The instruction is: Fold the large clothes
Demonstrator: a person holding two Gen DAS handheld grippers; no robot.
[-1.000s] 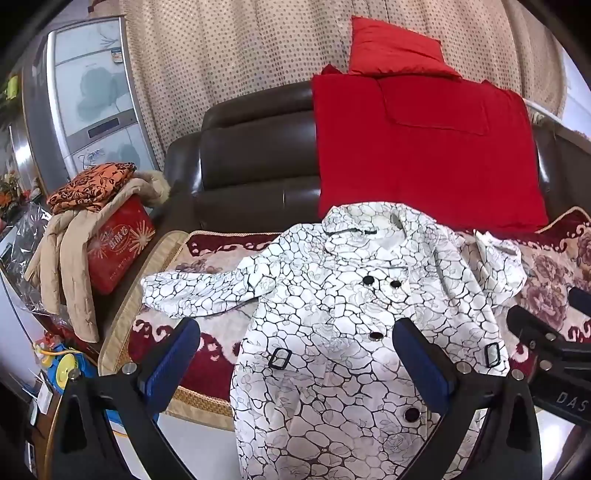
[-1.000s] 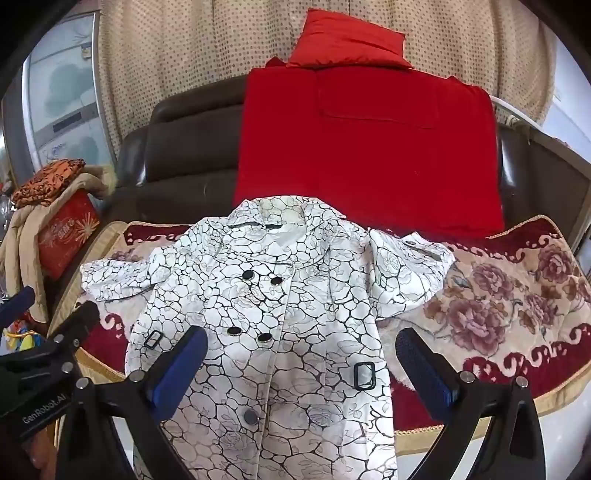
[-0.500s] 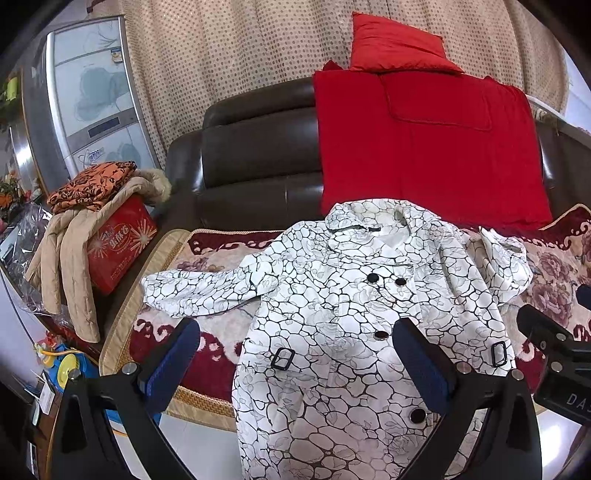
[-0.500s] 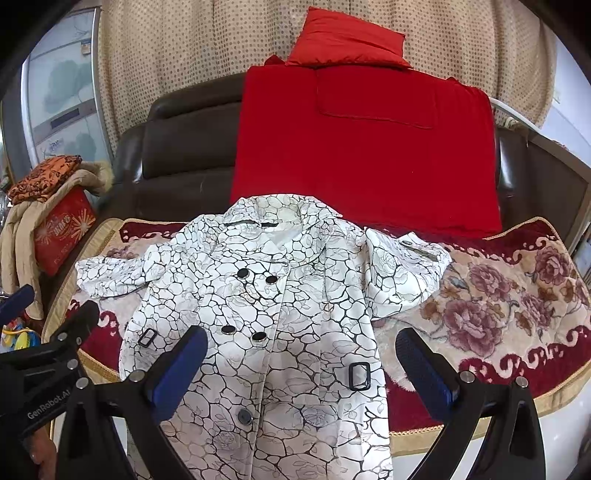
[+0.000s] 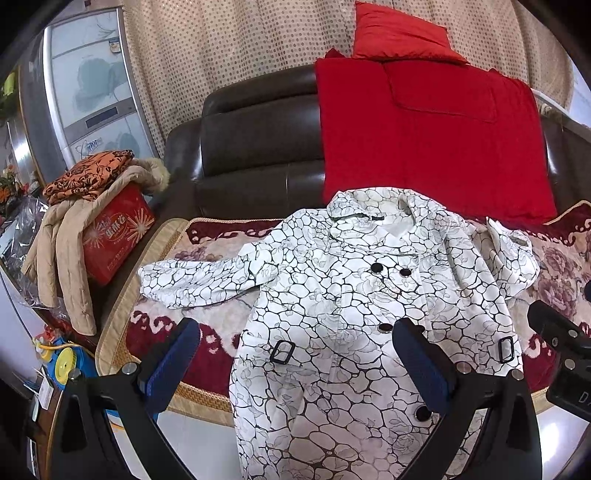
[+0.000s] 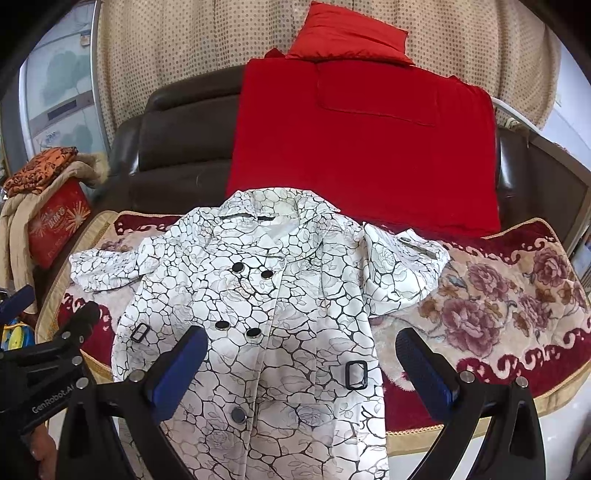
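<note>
A white coat [image 5: 332, 314] [image 6: 266, 314] with a black crackle pattern and black buttons lies face up on the sofa seat, its hem hanging over the front edge. One sleeve [image 5: 199, 280] stretches out to the left; the other sleeve [image 6: 402, 269] is bunched at the right. My left gripper [image 5: 295, 365] hovers open above the coat's waist with nothing between its blue pads. My right gripper [image 6: 299, 369] is also open over the lower coat, empty. Each gripper shows at the edge of the other's view.
A dark leather sofa [image 5: 258, 147] carries a floral seat cover [image 6: 498, 295], a red blanket [image 6: 362, 147] and a red cushion [image 6: 351, 33] on its back. A red box [image 5: 114, 236] with a beige jacket and orange cloth sits on the left armrest.
Both views have shifted slightly: the coat sits a little further right in the left wrist view and further left in the right wrist view. Both grippers stay open and empty.
</note>
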